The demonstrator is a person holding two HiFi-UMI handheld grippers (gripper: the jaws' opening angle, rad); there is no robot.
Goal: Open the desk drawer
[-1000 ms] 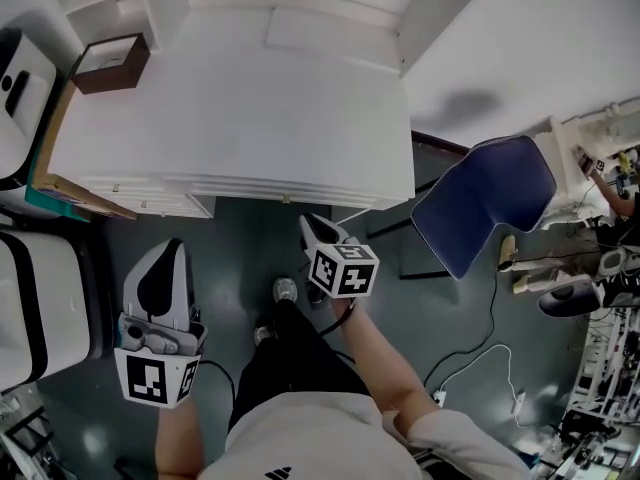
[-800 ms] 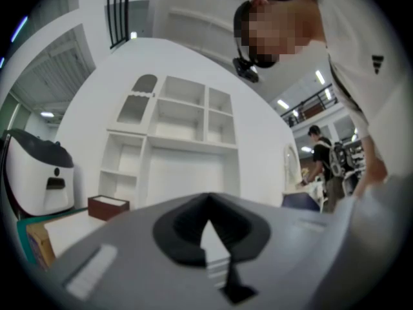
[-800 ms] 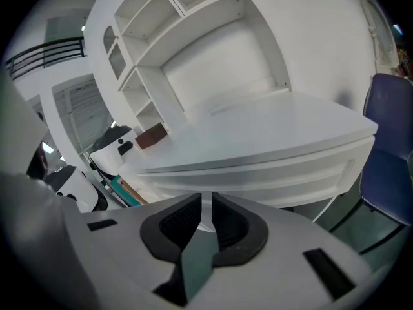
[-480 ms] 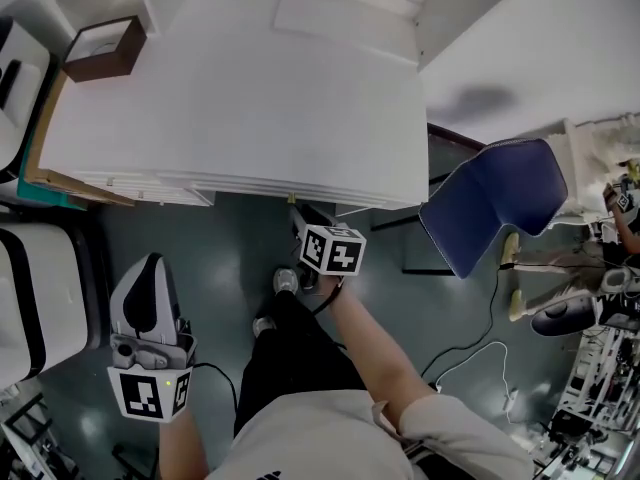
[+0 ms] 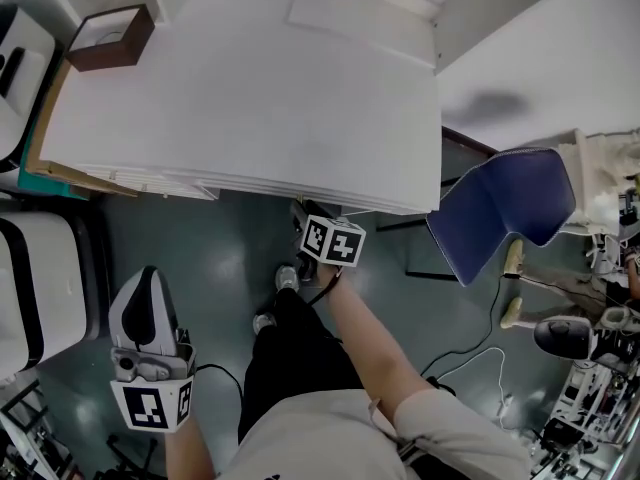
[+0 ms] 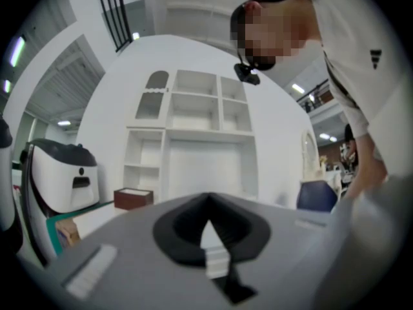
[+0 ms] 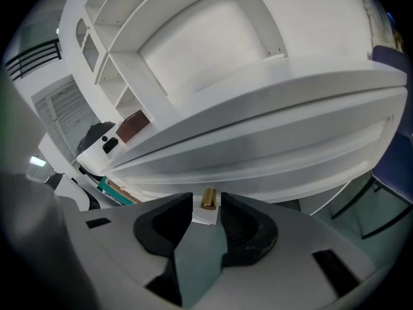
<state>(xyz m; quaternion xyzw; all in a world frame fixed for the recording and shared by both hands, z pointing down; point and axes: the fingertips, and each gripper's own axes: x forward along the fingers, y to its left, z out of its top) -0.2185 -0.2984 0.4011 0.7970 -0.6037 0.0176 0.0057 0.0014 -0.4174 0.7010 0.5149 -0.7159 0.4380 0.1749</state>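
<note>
While the left gripper (image 6: pixel 206 202) is held low beside the person's leg, jaws pressed together on nothing, the right gripper (image 7: pixel 206 206) is pointed under the desk (image 5: pixel 250 88) front. Its jaws have just been opening and are spread wide. The brass knob (image 7: pixel 208 198) of the drawer (image 7: pixel 271 163) is seen between their tips, ungripped. Farther back, a brown box (image 5: pixel 110 36) is set on the desk's left corner.

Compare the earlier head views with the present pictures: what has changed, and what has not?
The right gripper moved in toward the front edge of the desk, and its jaws have just been opening; the brass knob stands at their tips, not yet gripped. The left gripper drew back from the desk, jaws together. Desk and brown box are unchanged.
</note>
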